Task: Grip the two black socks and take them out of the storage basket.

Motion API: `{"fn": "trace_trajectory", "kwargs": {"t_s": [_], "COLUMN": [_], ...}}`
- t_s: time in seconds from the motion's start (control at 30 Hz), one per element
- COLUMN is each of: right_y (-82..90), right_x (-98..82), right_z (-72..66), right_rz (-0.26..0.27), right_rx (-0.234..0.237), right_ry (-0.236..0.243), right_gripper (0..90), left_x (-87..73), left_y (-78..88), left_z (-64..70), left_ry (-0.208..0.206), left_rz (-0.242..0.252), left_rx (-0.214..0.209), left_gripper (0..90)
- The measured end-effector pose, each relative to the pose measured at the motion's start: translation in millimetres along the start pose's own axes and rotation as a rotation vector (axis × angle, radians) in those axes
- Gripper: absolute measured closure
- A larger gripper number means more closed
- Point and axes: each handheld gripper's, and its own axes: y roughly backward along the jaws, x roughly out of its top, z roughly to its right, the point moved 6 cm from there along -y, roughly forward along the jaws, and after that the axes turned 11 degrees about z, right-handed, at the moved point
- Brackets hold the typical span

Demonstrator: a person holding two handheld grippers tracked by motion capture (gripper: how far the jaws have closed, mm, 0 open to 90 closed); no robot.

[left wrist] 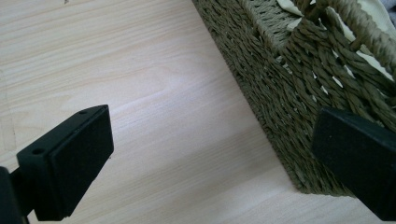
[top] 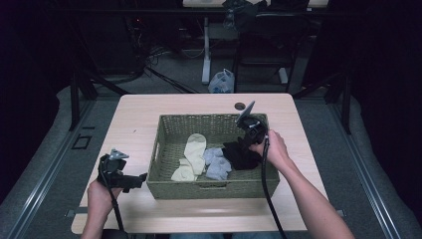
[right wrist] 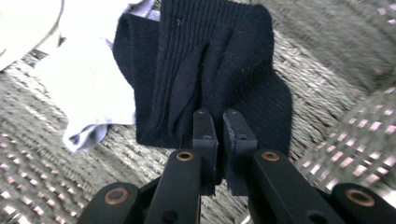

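scene: a woven basket (top: 166, 149) sits on a light wooden table (top: 134, 119), with socks lying on its floor.
thing in hand: black sock (right wrist: 210, 70), bunched at the right end of the basket floor, partly over a pale grey sock (top: 217, 163); a cream sock (top: 191, 155) lies further left, apart from it.
right gripper (right wrist: 219, 135): reaches into the basket from above; its jaws are pressed together on a fold of the black sock's ribbed cloth, with fabric gathered up between the pads.
left gripper (top: 141, 178): rests on the table just beside the basket's left near corner, jaws wide apart and holding nothing; one jaw stands close against the wicker wall.
step, as i judge it: the pinch looks made, so the lift out of the basket comes next.
how to do it well: raise straight up and slowly, so the thin pinch does not slip off the fold; watch that the grey sock is not dragged up with it; clear the basket rim before moving sideways.
left hand's part: steady the basket wall if it shifts.
risk: only a small fold is caught, so a jerk may shed the sock.
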Motion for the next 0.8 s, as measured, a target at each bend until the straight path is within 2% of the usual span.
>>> {"fn": "trace_trajectory", "kwargs": {"t_s": [0.03,0.13,0.2,0.47,0.63,0.67,0.8], "right_y": [5.3,16.4,22.3,49.8,63.5,66.6,74.0], "right_x": [0.9,3.2,5.0,10.6,16.2,17.1,20.8], "right_z": [1.2,1.1,0.6,0.9,-1.7,-0.7,-2.7], "right_rz": [-0.014,-0.001,0.030,0.045,0.077,0.065,0.084], "right_rx": [-0.001,0.004,0.008,0.020,0.031,0.036,0.042], "right_ry": [0.019,0.022,0.004,0.022,0.014,0.033,0.024], "right_gripper": [85.4,85.5,85.6,85.7,85.7,85.8,85.7], "left_x": [0.0,0.0,0.0,0.0,-0.1,-0.1,-0.1], "left_y": [0.0,0.0,0.0,0.0,-0.1,-0.1,-0.1], "left_z": [-0.1,-0.1,-0.2,0.0,-0.1,-0.1,-0.1], "left_ry": [0.000,-0.001,-0.001,0.000,0.000,-0.001,0.000], "left_rz": [0.000,-0.001,0.000,-0.001,-0.002,-0.001,-0.001], "left_rx": [0.000,-0.001,0.000,-0.002,-0.002,-0.002,-0.003], "left_gripper": [0.0,0.0,0.0,0.0,0.0,0.0,0.0]}}
